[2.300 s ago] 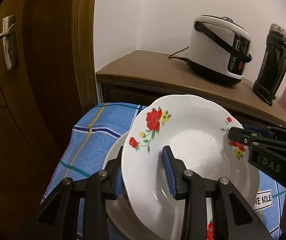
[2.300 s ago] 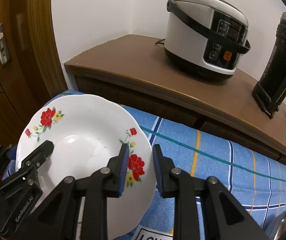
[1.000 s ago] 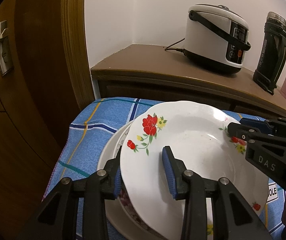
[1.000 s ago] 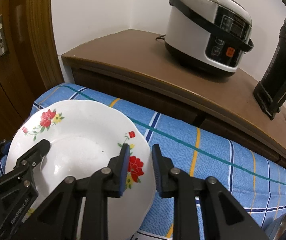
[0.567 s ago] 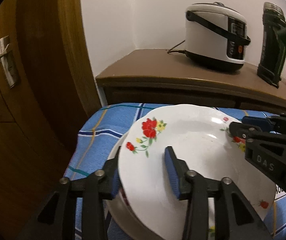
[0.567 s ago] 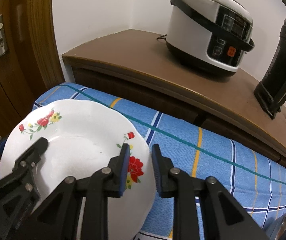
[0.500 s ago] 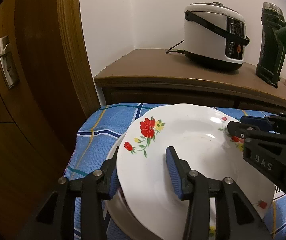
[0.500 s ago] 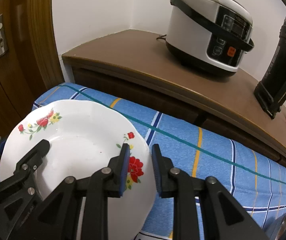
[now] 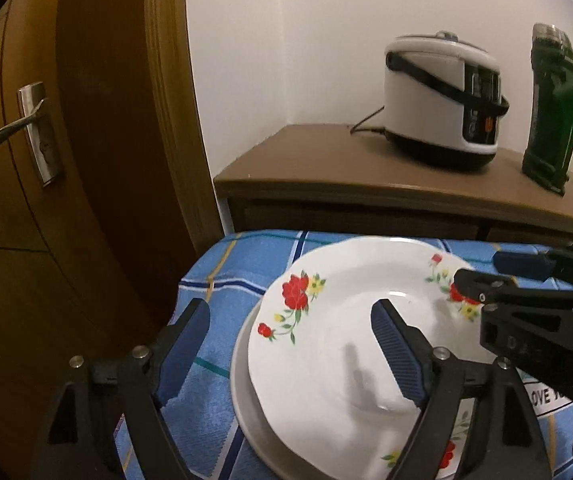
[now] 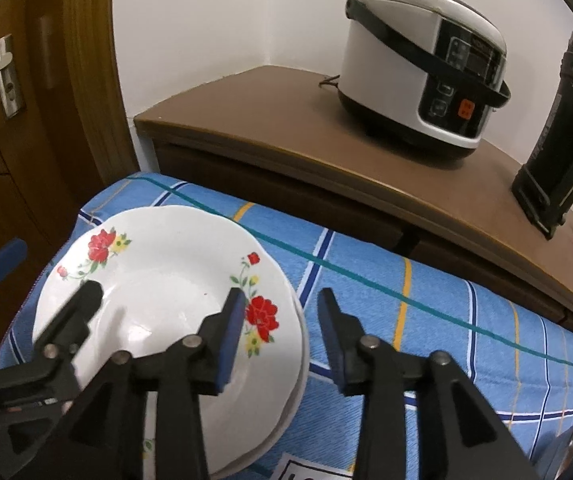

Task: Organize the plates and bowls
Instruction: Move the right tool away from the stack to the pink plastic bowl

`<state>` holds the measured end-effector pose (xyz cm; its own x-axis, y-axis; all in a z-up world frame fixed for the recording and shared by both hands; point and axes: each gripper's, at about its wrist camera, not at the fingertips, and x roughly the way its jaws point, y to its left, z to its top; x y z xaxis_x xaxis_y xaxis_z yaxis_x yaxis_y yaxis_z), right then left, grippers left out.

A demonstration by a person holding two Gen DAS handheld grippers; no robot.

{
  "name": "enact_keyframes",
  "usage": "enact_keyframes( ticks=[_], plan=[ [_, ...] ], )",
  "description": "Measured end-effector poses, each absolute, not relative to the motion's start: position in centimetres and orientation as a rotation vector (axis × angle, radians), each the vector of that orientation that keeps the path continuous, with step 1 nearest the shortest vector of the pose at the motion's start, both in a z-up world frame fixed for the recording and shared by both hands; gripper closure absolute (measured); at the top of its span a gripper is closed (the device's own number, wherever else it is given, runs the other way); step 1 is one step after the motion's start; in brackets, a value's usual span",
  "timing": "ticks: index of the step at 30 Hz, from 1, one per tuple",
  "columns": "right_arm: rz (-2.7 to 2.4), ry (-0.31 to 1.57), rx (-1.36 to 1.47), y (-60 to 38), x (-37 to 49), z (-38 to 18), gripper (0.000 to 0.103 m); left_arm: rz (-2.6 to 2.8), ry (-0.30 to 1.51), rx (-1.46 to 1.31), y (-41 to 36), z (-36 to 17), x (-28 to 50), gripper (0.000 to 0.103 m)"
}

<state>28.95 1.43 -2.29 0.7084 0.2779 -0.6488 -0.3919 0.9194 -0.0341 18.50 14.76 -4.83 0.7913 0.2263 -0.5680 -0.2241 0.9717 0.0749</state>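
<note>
A white plate with red flowers (image 9: 326, 320) (image 10: 166, 280) lies flat on top of a stack of off-white plates (image 9: 242, 392) on the blue checked cloth (image 10: 426, 320). My left gripper (image 9: 290, 348) is opening wide. One pad hovers over the plate's middle, the other stands off its left rim, and neither presses on it. My right gripper (image 10: 282, 316) is opening too, and the plate's right rim lies loose between its blue pads. Each gripper shows in the other's view, the right gripper (image 9: 482, 270) at the far rim and the left gripper (image 10: 48, 274) at the near left.
Behind the cloth stands a brown wooden sideboard (image 10: 286, 128) with a white rice cooker (image 10: 422, 64) and a black flask (image 10: 558, 132). A wooden door with a metal handle (image 9: 26, 128) stands close on the left. To the right of the stack lies bare cloth.
Both grippers have let go of the flowered plate, which has settled flat onto the stack. The left jaws have spread wide and the right jaws have parted.
</note>
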Motion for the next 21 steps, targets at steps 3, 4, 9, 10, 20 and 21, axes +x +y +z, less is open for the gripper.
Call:
enact_keyframes(
  ticks=[3,4,9,10,20,21],
  plan=[
    [0.380,0.690,-0.175,1.5,28.7,-2.3,0.055,0.240,0.613,0.003,14.7,-4.8,18.5,0.018],
    [0.381,0.690,-0.172,1.4,28.5,-2.2,0.053,0.240,0.616,-0.001,14.8,-4.8,18.6,0.018],
    [0.377,0.674,-0.155,0.4,27.3,-1.5,0.046,0.234,0.624,-0.027,14.9,-4.9,18.6,0.018],
    [0.374,0.669,-0.157,0.3,26.9,-1.3,0.046,0.234,0.623,-0.029,14.9,-4.9,18.6,0.018],
    [0.436,0.596,-0.155,-2.2,20.5,1.5,0.045,0.243,0.609,-0.058,15.5,-4.8,18.3,0.018],
    [0.441,0.586,-0.157,-2.7,19.7,1.9,0.045,0.244,0.602,-0.060,15.5,-4.8,18.1,0.018]
  ],
)
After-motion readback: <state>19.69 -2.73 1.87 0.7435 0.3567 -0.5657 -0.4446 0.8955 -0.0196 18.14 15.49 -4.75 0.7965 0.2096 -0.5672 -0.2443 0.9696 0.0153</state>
